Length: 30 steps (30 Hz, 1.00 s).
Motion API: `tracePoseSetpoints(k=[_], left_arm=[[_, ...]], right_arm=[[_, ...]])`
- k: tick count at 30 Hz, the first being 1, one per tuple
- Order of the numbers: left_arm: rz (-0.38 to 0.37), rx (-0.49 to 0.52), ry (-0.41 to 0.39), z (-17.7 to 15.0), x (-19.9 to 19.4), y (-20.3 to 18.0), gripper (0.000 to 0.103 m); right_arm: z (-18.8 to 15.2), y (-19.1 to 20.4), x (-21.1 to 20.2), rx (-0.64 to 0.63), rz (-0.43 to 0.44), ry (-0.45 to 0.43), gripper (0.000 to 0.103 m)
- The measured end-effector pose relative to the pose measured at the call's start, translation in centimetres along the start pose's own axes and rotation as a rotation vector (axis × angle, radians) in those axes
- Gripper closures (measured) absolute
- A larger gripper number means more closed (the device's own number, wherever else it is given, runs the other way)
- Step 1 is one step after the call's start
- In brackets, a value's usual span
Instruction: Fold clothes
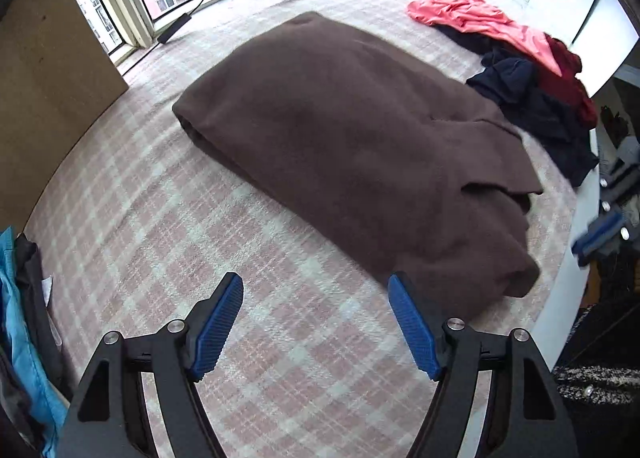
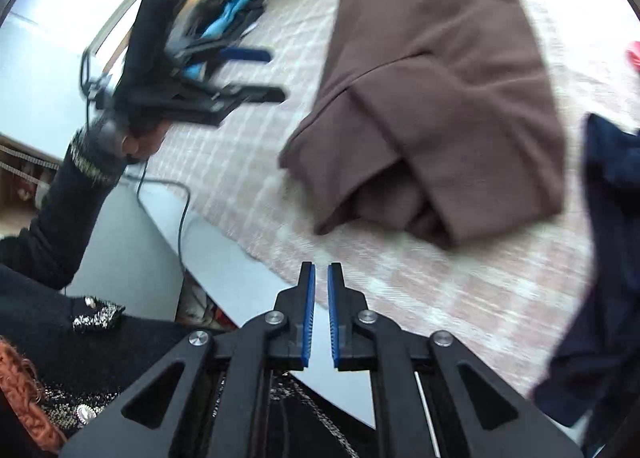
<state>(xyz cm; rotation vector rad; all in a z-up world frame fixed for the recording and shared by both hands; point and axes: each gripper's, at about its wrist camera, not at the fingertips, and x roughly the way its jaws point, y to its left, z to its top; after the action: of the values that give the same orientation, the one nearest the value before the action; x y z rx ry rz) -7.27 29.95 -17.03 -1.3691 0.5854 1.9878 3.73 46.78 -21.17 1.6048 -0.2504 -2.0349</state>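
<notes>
Brown garment (image 1: pixel 352 146) half-folded mid-bed; both grippers off it.
Left gripper (image 1: pixel 316 322) spread wide, empty, over bare checked bedspread (image 1: pixel 160 218). Right gripper (image 2: pixel 321 310) nearly closed, empty, at the bed's near edge. Next fold, my judgement: pinch both loose near corners together, lift evenly. Room: unfolded pile (image 1: pixel 532 70) close right; open bedspread left.

Each gripper (image 2: pixel 321 270) is black, angular, with silver screws and ribbed blue pads (image 2: pixel 309 310) — behind it, a black sleeve (image 2: pixel 60 210) with sparkly trim.
</notes>
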Motion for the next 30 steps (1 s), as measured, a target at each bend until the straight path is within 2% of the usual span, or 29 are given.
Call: tracePoseSetpoints(k=[1, 3, 5, 9, 12, 14, 15, 16, 17, 21, 25, 27, 30], left_arm=[[-0.011, 0.014, -0.011, 0.0, -0.6, -1.1, 0.030], [-0.033, 0.045, -0.031, -0.1, -1.7, -3.5, 0.029], [-0.063, 0.065, 0.001, -0.7, -1.5, -6.3, 0.029], [-0.105, 0.053, 0.077, -2.2, -0.4, -10.5, 0.029], [-0.075, 0.051, 0.086, -2.2, -0.4, -12.4, 0.029], [-0.064, 0.041, 0.059, -1.2, -1.0, -12.6, 0.029], [-0.060, 0.035, 0.046, -0.8, -1.3, -12.7, 0.028], [-0.058, 0.030, 0.034, -0.2, -1.5, -12.7, 0.028], [-0.052, 0.030, 0.030, 0.2, -1.3, -12.6, 0.028], [-0.034, 0.029, 0.056, 1.1, 0.0, -12.9, 0.030], [-0.161, 0.085, -0.045, 1.2, -1.4, -16.0, 0.028], [-0.190, 0.090, -0.048, 1.5, -0.5, -16.6, 0.028], [-0.199, 0.044, -0.026, 3.2, 1.9, -17.1, 0.028]], right_arm=[[0.0, -1.4, -1.1, 0.016, -0.059, -0.031, 0.078], [0.3, -4.3, -1.8, 0.065, -0.119, -0.051, 0.067], [0.9, -7.2, -1.7, 0.126, -0.134, -0.048, 0.067], [1.1, -10.1, 0.6, 0.243, 0.041, -0.036, 0.067], [1.4, -11.3, 1.7, 0.309, 0.169, -0.053, 0.067], [1.4, -11.0, 2.6, 0.338, 0.235, -0.077, 0.068], [1.4, -11.0, 2.9, 0.350, 0.265, -0.086, 0.072], [1.5, -11.1, 2.8, 0.353, 0.285, -0.089, 0.085], [1.6, -11.1, 2.5, 0.347, 0.301, -0.087, 0.091], [2.4, -10.9, -1.3, 0.304, 0.311, -0.076, 0.092], [3.6, -10.7, -2.5, 0.275, 0.284, -0.069, 0.092], [4.1, -10.6, -2.6, 0.264, 0.278, -0.057, 0.092], [4.1, -11.2, -2.7, 0.259, 0.289, -0.042, 0.092]])
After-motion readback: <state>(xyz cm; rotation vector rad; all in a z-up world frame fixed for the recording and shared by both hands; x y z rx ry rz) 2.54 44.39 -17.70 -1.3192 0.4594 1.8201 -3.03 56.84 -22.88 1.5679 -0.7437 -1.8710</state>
